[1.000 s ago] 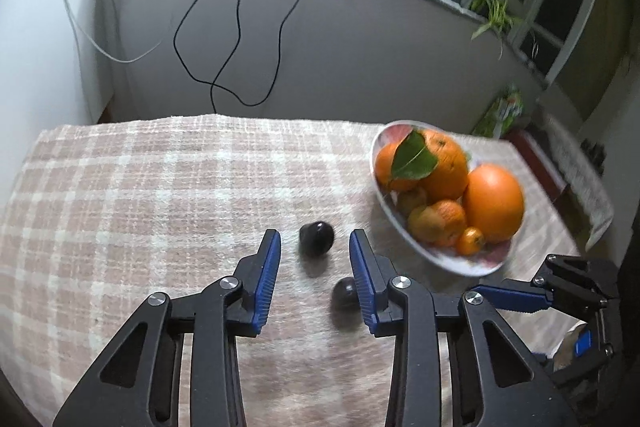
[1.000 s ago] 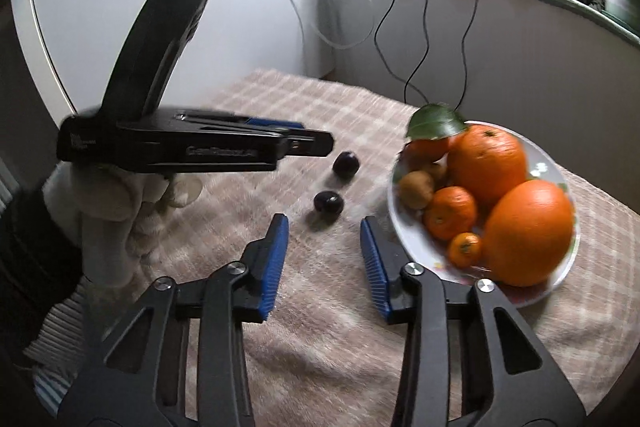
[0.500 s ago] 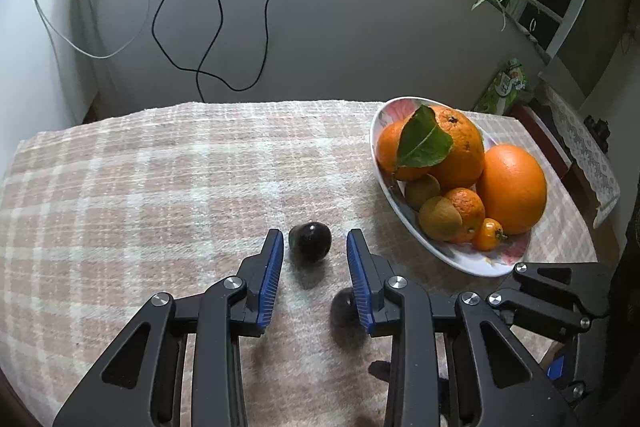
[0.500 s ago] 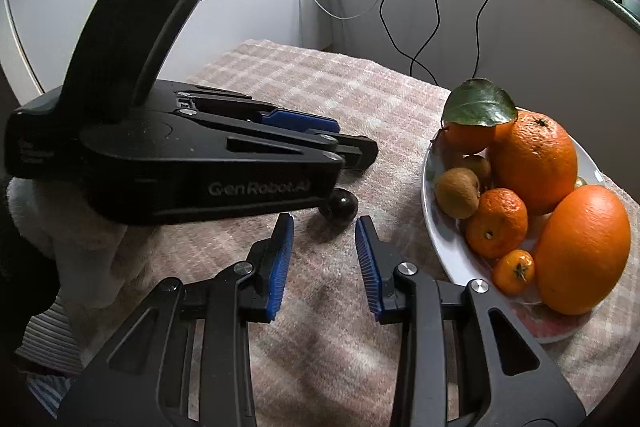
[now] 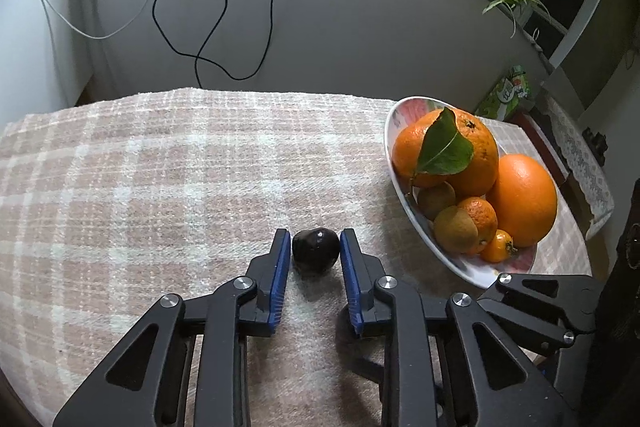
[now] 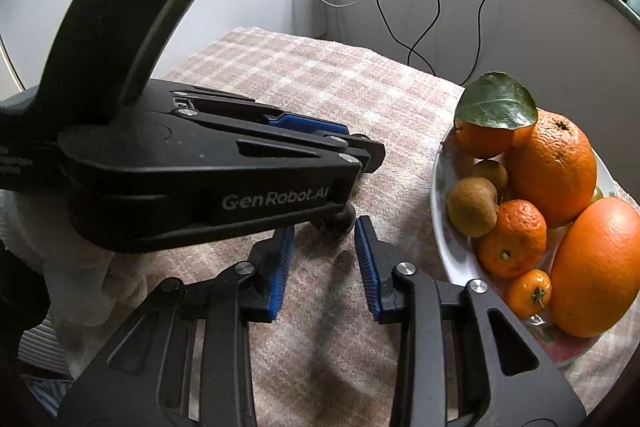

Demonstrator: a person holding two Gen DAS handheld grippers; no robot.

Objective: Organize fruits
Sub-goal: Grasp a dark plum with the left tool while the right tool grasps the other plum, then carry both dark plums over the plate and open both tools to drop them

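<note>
"GenRobot.AI" — white lettering on left gripper point(image 6: 340, 163) body.

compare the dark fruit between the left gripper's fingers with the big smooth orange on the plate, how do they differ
The dark fruit is near-black and glossy; the big orange is bright orange with a matte skin. The dark fruit is far smaller. It lies on the checked cloth, framed by the left gripper with its jaws apart, while the big orange rests on the plate against other fruit. Both are rounded and whole.

We hold the left hand-held gripper point(image 5: 315, 259) low, jaws narrowed but parted; the right hand-held gripper point(image 6: 325, 239) sits just beside it, jaws apart.
</note>
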